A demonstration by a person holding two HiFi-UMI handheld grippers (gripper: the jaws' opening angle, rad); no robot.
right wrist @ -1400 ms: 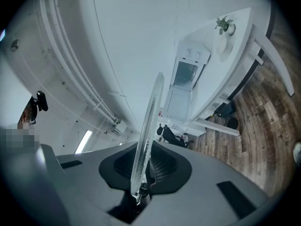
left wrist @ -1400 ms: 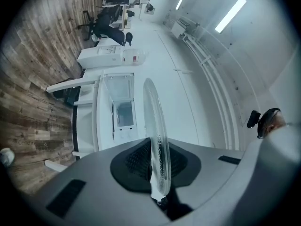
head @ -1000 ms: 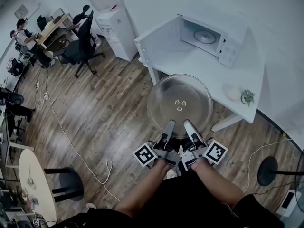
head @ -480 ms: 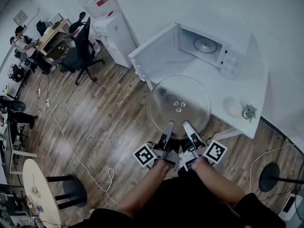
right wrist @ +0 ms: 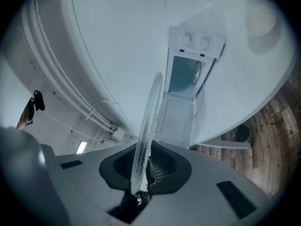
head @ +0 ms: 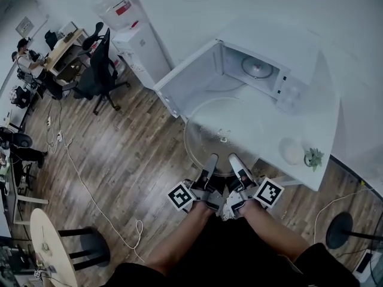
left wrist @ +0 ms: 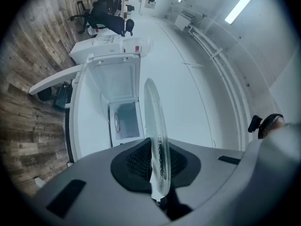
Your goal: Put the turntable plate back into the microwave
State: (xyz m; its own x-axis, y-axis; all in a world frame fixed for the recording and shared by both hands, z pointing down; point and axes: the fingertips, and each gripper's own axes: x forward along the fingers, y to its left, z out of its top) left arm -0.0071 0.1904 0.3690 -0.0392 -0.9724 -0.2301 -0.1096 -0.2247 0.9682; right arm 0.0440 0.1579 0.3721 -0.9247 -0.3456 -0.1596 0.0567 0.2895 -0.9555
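Observation:
The clear glass turntable plate (head: 224,133) hangs level in front of me, its far half over the white table (head: 317,109). Both grippers hold its near rim side by side: the left gripper (head: 210,162) and the right gripper (head: 235,161) are each shut on it. In the left gripper view the plate (left wrist: 153,121) stands edge-on, pinched between the dark pads (left wrist: 134,161). The right gripper view shows the same edge (right wrist: 148,121) clamped at the right gripper (right wrist: 142,171). The white microwave (head: 263,70) stands beyond on the table, its door (head: 188,79) swung wide to the left, a round hub on its floor.
A small potted plant (head: 312,158) and a white round object (head: 293,151) sit on the table's right part. To the left stand a water dispenser (head: 134,40), an office chair (head: 96,70) and desks with a person. A cable (head: 90,184) trails over the wooden floor.
Both grippers have carried the plate forward together; it has gone from over the floor to over the table's edge. The microwave and its open door look closer. The grip is unchanged.

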